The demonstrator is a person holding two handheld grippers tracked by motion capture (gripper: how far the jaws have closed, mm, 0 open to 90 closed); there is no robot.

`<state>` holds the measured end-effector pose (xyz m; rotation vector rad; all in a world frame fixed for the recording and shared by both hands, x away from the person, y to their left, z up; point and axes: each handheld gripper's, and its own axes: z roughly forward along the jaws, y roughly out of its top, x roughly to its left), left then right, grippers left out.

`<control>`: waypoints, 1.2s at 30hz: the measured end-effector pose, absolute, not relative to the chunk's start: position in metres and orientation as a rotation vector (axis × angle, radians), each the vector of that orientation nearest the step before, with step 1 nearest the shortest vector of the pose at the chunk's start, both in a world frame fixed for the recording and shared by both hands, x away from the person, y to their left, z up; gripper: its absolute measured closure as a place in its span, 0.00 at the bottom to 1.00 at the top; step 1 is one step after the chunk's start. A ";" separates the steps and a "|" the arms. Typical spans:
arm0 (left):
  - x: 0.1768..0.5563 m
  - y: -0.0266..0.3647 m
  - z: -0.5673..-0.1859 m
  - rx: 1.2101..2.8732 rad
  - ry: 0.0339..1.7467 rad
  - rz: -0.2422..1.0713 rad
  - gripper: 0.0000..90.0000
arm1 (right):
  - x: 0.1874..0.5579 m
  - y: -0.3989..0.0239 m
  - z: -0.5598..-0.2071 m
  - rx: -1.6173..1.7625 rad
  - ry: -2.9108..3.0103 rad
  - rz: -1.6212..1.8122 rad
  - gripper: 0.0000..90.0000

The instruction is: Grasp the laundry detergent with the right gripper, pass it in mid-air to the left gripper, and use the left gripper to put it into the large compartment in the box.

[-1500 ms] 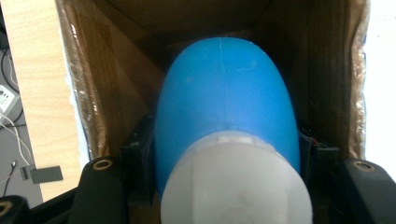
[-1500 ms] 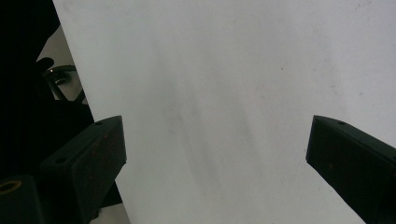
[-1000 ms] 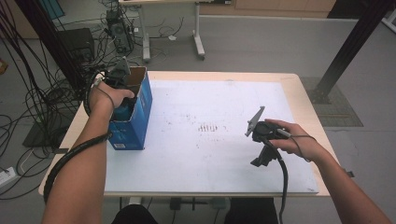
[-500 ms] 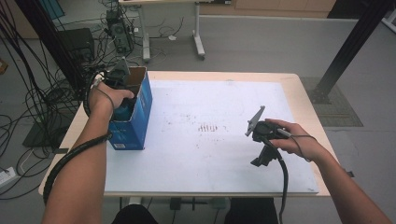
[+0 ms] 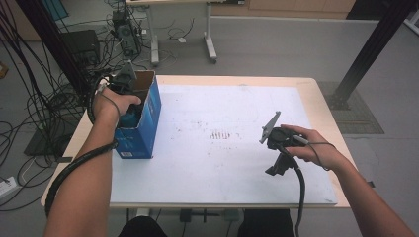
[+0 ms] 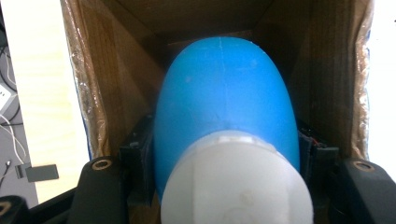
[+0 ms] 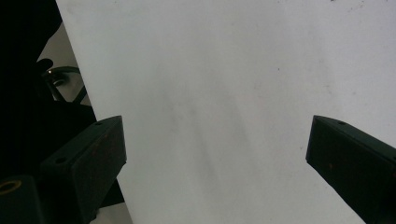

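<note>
Notably, the left gripper (image 5: 129,101) was clamped on a blue bottle (image 6: 224,107) inside the blue carton (image 5: 143,128) at the bench's (image 5: 326,98) left edge. The right gripper (image 5: 275,160) rested open-jawed on the white, faintly stained sheet (image 5: 222,163); cables (image 5: 29,98) littered the grey floor.

Both forearms are bare, with no sleeves. Each hand carries a black two-jaw gripper: the left gripper (image 5: 129,101) and the right gripper (image 5: 277,148) each bear a grey three-cornered plate on top. A thick black cable trails from each along the arm. In the right gripper view the jaws are flat black blocks with small screw holes and reddish scuffs.
</note>
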<state>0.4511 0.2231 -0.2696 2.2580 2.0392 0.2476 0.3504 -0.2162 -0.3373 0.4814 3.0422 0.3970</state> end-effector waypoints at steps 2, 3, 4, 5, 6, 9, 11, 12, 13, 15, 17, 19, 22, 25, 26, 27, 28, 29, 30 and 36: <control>0.451 0.223 -0.269 2.259 2.039 0.245 0.42 | 0.350 -0.216 -0.337 0.479 3.039 0.397 0.06; 0.451 0.223 -0.269 2.260 2.039 0.246 0.42 | 0.350 -0.216 -0.337 0.479 3.040 0.397 0.06; 0.451 0.224 -0.269 2.255 2.041 0.244 0.42 | 0.350 -0.216 -0.337 0.476 3.043 0.397 0.06; 0.451 0.224 -0.270 2.255 2.040 0.245 0.42 | 0.350 -0.216 -0.337 0.476 3.041 0.396 0.06; 0.451 0.224 -0.270 2.250 2.043 0.244 0.42 | 0.350 -0.216 -0.338 0.475 3.041 0.394 0.06; 0.451 0.224 -0.270 2.251 2.042 0.245 0.42 | 0.350 -0.217 -0.338 0.474 3.042 0.398 0.06; 0.451 0.223 -0.270 2.252 2.041 0.247 0.42 | 0.350 -0.217 -0.338 0.476 3.042 0.398 0.06; 0.451 0.223 -0.270 2.253 2.041 0.248 0.42 | 0.350 -0.217 -0.338 0.475 3.042 0.399 0.06; 0.452 0.223 -0.270 2.256 2.040 0.249 0.42 | 0.350 -0.218 -0.338 0.474 3.043 0.399 0.06; 0.452 0.223 -0.270 2.256 2.042 0.250 0.42 | 0.350 -0.218 -0.338 0.478 3.041 0.399 0.06; 0.452 0.222 -0.270 2.249 2.048 0.251 0.42 | 0.350 -0.219 -0.338 0.477 3.039 0.396 0.06; 0.452 0.222 -0.270 2.255 2.046 0.248 0.42 | 0.350 -0.219 -0.338 0.480 3.040 0.398 0.06; 0.452 0.222 -0.270 2.256 2.046 0.249 0.42 | 0.350 -0.220 -0.337 0.481 3.038 0.397 0.06; 0.452 0.222 -0.270 2.254 2.048 0.249 0.42 | 0.350 -0.220 -0.337 0.486 3.036 0.400 0.06; 0.452 0.222 -0.270 2.253 2.047 0.251 0.42 | 0.350 -0.220 -0.337 0.480 3.039 0.400 0.06; 0.452 0.222 -0.270 2.251 2.049 0.251 0.42 | 0.350 -0.220 -0.337 0.480 3.038 0.401 0.06; 0.452 0.222 -0.270 2.252 2.050 0.249 0.42 | 0.350 -0.219 -0.338 0.480 3.038 0.402 0.06; 0.452 0.222 -0.270 2.251 2.050 0.250 0.42 | 0.350 -0.219 -0.339 0.477 3.040 0.399 0.06; 0.452 0.222 -0.270 2.252 2.048 0.251 0.42 | 0.350 -0.219 -0.339 0.476 3.041 0.397 0.06; 0.451 0.224 -0.270 2.237 2.055 0.246 0.42 | 0.350 -0.219 -0.339 0.474 3.041 0.397 0.06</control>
